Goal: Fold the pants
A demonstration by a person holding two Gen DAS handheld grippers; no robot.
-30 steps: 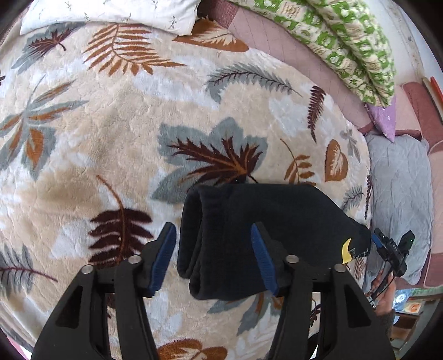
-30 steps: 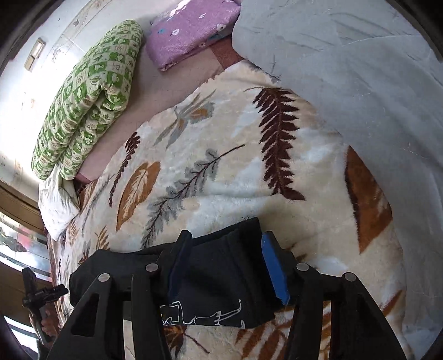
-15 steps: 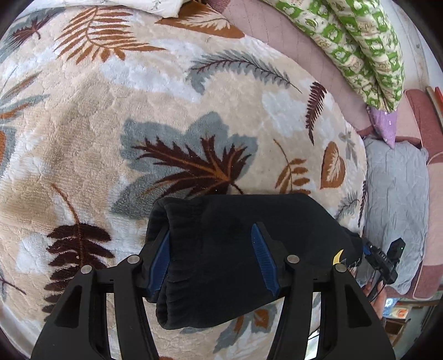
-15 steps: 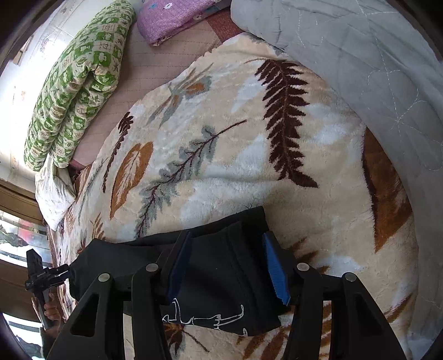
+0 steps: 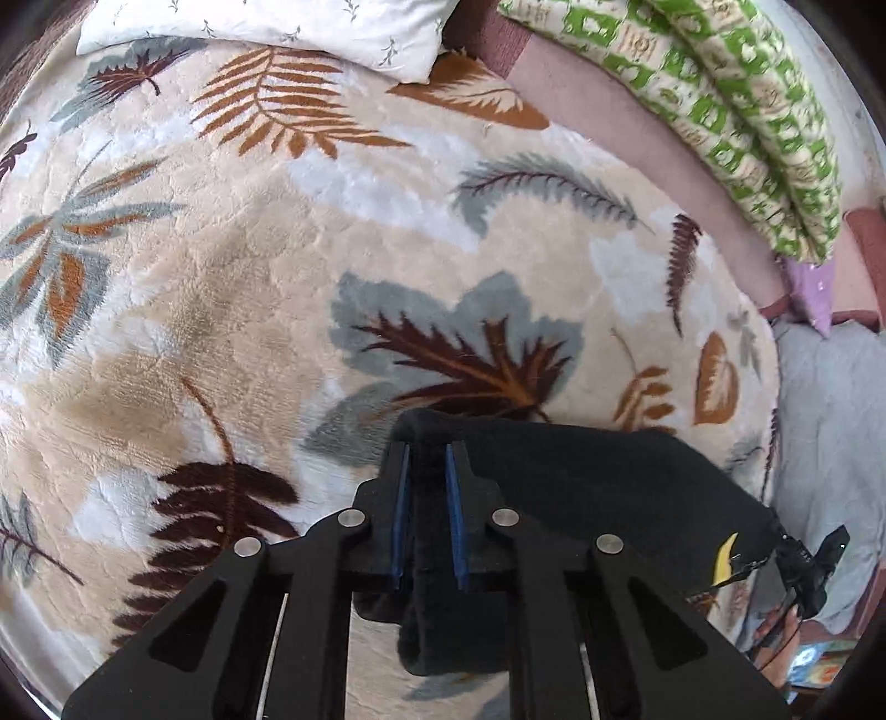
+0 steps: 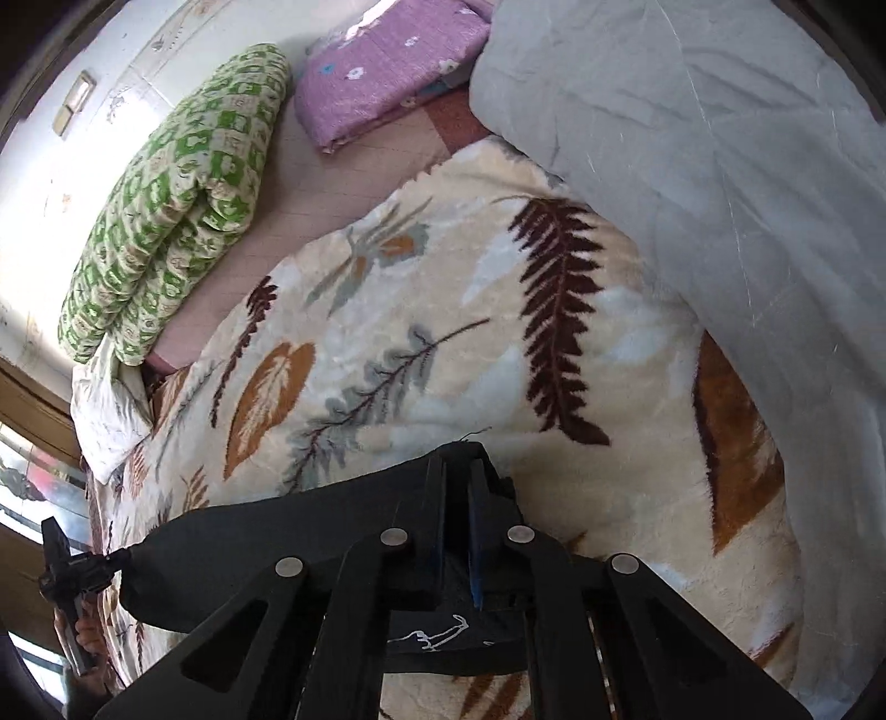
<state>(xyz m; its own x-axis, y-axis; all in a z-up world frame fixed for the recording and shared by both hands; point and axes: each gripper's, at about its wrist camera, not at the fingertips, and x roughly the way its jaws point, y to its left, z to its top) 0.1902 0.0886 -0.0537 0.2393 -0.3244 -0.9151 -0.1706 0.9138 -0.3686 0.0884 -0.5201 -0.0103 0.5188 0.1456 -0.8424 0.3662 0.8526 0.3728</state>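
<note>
Black pants (image 5: 598, 487) lie folded in a long band across the leaf-patterned blanket (image 5: 232, 288). My left gripper (image 5: 427, 451) is shut on the ribbed cuff end, black cloth pinched between its blue pads. In the right wrist view the same pants (image 6: 266, 543) stretch off to the left, a white print showing near the bottom. There my right gripper (image 6: 455, 468) is shut on the other end of the pants, cloth squeezed between its pads. Each view shows the other gripper small at the pants' far end, held in a hand.
A folded green-and-cream quilt (image 5: 736, 105) and a white pillow (image 5: 288, 27) lie along the far side of the bed. A grey quilt (image 6: 720, 166) covers the right, with a purple folded cloth (image 6: 382, 72) beside it. Open blanket stretches beyond the pants.
Both grippers went from open around the pants' ends to shut on the cloth. The left one first slid over the cuff, and the cuff is now bunched between its pads.
</note>
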